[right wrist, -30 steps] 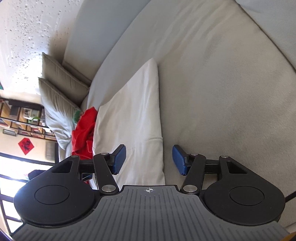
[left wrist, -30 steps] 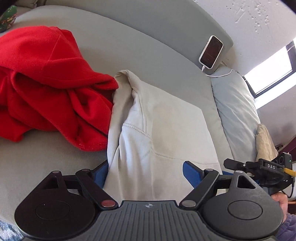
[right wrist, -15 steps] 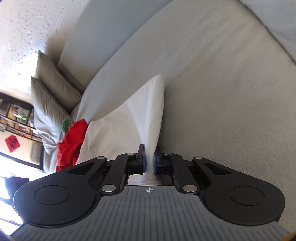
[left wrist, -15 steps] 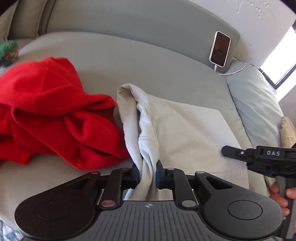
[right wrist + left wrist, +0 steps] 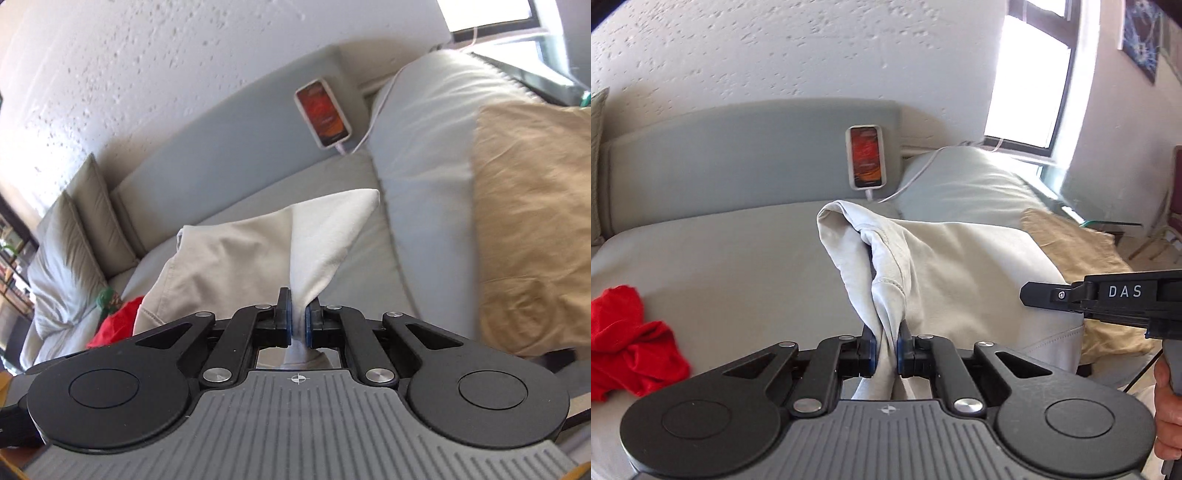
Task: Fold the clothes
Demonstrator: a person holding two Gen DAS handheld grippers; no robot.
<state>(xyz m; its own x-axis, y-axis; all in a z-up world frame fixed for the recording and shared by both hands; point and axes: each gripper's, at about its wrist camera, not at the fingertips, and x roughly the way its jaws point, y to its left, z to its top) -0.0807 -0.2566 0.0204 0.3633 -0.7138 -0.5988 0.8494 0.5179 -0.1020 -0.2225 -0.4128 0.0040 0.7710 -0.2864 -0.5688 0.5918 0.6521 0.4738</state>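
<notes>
Both tools are gripping the same pale garment [image 5: 960, 266] and holding it up off the sofa [image 5: 731, 258]. The left tool [image 5: 885, 350] is pinching a bunched, seamed edge of the cloth between its blue pads, jaws almost together with the fabric squeezed through them. The right tool [image 5: 298, 325] is clamping another edge the same way, a narrow fold of cloth passing between its pads and fanning out beyond them into a lit triangular flap. The jaws of both have just been closing, with the cloth between them.

The garment is hanging between the two tools, sagging toward the seat, its far part draping over the cushion. In the left view the right tool is showing at the right edge, with a hand [image 5: 1169, 413] wrapping its handle.

A red garment [image 5: 628, 336] is lying crumpled on the seat, well apart from the pale one to the left. A phone [image 5: 866, 157] is leaning upright against the backrest, a white cable trailing from its base. A grey pillow [image 5: 424, 147] is sitting at the sofa's end with a tan cloth [image 5: 532, 221] spread beside it, and bright window light is falling across them. Olive cushions [image 5: 85, 206] are standing at the other end.
</notes>
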